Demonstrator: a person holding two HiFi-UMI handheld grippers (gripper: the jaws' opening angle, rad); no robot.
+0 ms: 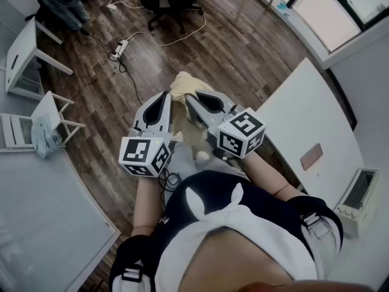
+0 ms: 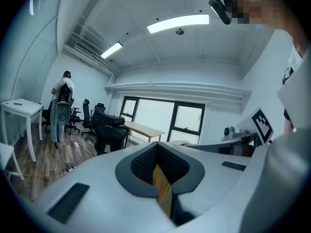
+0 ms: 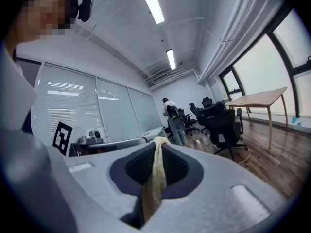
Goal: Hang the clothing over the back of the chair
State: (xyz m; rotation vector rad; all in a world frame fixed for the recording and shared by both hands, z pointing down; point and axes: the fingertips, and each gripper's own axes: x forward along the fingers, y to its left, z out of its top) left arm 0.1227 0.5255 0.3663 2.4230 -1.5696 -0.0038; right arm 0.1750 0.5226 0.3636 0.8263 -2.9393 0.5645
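I hold a pale yellow piece of clothing (image 1: 182, 85) up in front of me, pinched by both grippers side by side. In the head view my left gripper (image 1: 163, 97) and right gripper (image 1: 191, 100) meet at the bunched top of the cloth, and the rest of it hangs down between them (image 1: 196, 140). In the left gripper view, the shut left gripper (image 2: 157, 149) has a yellow strip of clothing (image 2: 163, 184) between its pads. The right gripper (image 3: 157, 143) is shut on a yellow fold of clothing (image 3: 154, 174). A white chair (image 1: 37, 121) with pale blue cloth on its seat stands far left.
A white table (image 1: 292, 111) runs along my right, with a small pinkish slab (image 1: 311, 156) and a white appliance (image 1: 358, 201) on it. A power strip (image 1: 119, 47) and cable lie on the wood floor. Black office chairs (image 3: 219, 121), a wooden table (image 3: 256, 98) and a person (image 2: 63, 89) are farther off.
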